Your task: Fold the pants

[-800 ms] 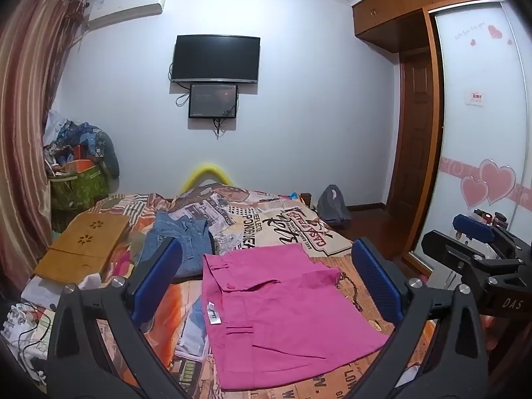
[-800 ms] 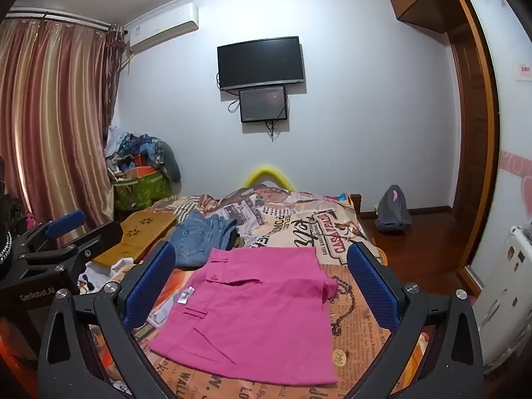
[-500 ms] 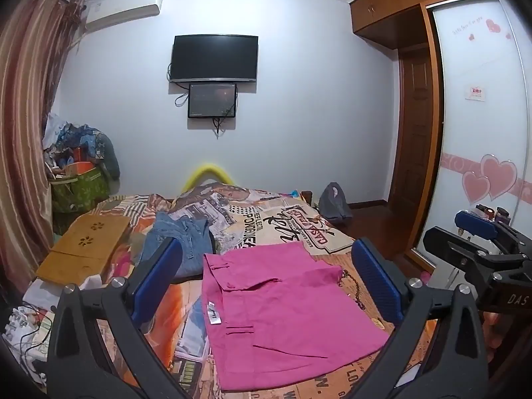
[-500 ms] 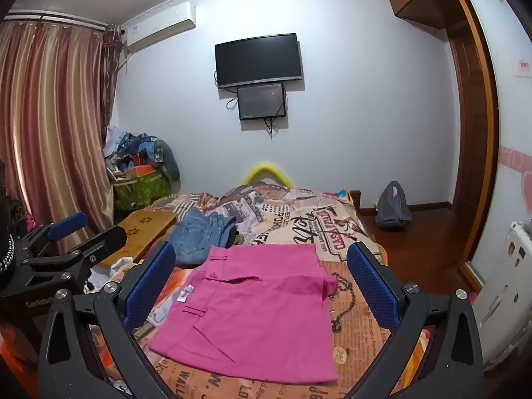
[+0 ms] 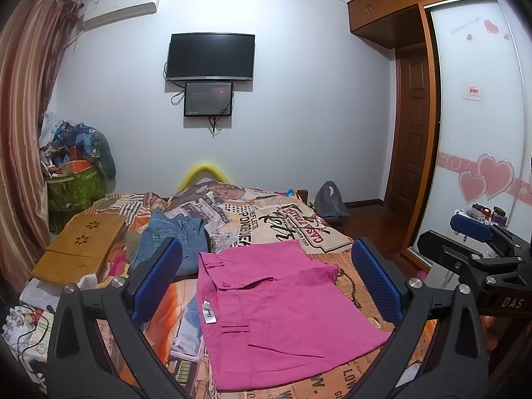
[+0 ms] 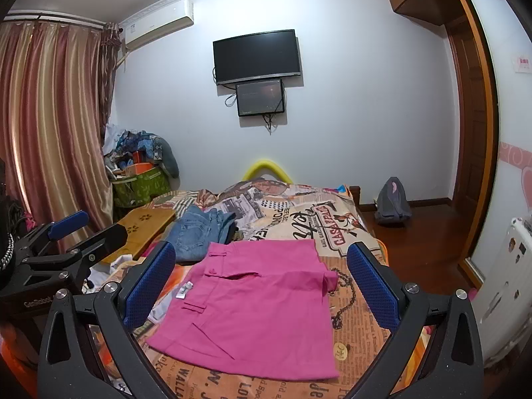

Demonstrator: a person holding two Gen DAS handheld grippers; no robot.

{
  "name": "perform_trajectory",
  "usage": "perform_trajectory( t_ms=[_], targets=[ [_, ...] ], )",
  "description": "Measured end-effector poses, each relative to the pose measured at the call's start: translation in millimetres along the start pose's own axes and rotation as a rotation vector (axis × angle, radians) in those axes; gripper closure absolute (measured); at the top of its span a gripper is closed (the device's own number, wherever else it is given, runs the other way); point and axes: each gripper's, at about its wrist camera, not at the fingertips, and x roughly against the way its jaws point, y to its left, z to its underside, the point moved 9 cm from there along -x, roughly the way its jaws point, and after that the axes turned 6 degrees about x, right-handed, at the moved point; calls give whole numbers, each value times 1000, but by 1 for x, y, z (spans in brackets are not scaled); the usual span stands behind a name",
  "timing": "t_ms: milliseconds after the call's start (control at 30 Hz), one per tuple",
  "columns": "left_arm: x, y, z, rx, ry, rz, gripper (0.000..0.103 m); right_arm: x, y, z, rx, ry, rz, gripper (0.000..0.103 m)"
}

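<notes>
Both claws, left (image 5: 264,277) and right (image 6: 261,281), hover open and empty above pink pants (image 6: 256,302) already folded compactly on the bed (image 6: 362,319).

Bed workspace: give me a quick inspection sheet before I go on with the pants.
Surface: bed under a printed newspaper-style cover, rumpled at the far end.
Job's things: pink pants lie flat and folded, white tag showing at the left edge.
Clutter: blue jeans bunched just behind the pink pants; wooden lap tray at the bed's left side.
Grippers: left hand-held gripper open, holding nothing; right hand-held gripper open, holding nothing; both above the pants.
Cables: thin wires at the bed's left edge; cords hang under the wall screens.
Surroundings: curtains, full green bag, grey backpack on the floor, wardrobe.
</notes>
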Motion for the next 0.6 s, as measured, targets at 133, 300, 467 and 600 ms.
perform_trajectory(
  t_ms=[133, 300, 467, 600],
  targets=[
    [-1, -1, 1, 1, 2, 2, 0, 1, -2, 4, -7, 0, 1, 0],
    [-1, -1, 0, 3, 0, 2, 0, 0, -5, 0, -9, 5, 1, 0],
    [-1, -1, 1, 5, 1, 4, 0, 0, -6, 0, -11, 4, 1, 0],
    [-2, 0, 3, 8, 1, 5, 0, 0, -6, 0, -12, 4, 0, 0]
  ],
)
